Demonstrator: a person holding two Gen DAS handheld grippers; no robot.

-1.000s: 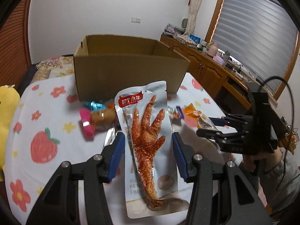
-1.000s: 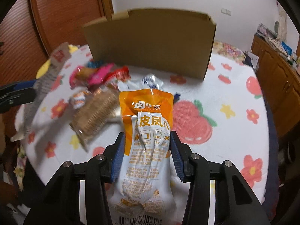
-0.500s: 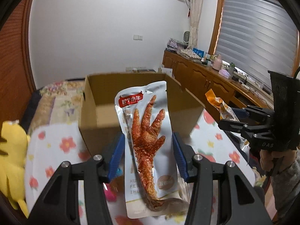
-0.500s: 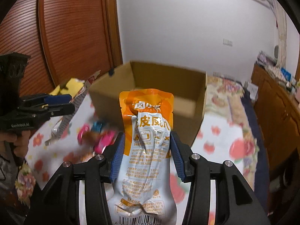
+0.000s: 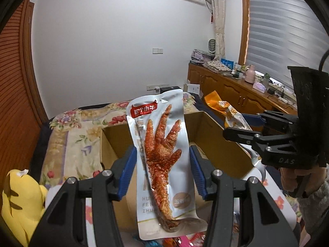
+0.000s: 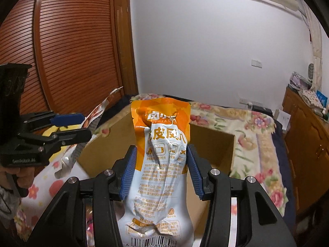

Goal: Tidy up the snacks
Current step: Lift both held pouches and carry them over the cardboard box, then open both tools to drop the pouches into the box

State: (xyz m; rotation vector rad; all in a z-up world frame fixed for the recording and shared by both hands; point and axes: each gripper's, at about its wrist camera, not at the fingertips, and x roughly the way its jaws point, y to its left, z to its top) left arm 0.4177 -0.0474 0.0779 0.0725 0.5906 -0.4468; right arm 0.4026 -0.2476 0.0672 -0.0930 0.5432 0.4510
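**Two pouches hovering over the box**

Left tongs [image 5: 162, 173] are pinching the silver chicken-foot snack pouch [image 5: 162, 156] mid-frame, above the open brown cardboard box [image 5: 218, 142]. Right tongs [image 6: 160, 170] are pinching the orange-and-white snack pouch [image 6: 162, 164]. I'd go lower over the box before letting go. Only the left view shows the yellow plush toy [image 5: 22, 201] at lower left; only the right view shows the barcode.

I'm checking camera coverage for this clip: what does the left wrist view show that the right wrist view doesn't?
Only the left wrist view shows the yellow plush toy and the window blinds.

Only the right wrist view shows the slatted wooden door.

Both show the open cardboard box, the left gripper shut on the silver chicken-foot packet, and the right gripper shut on the orange packet.
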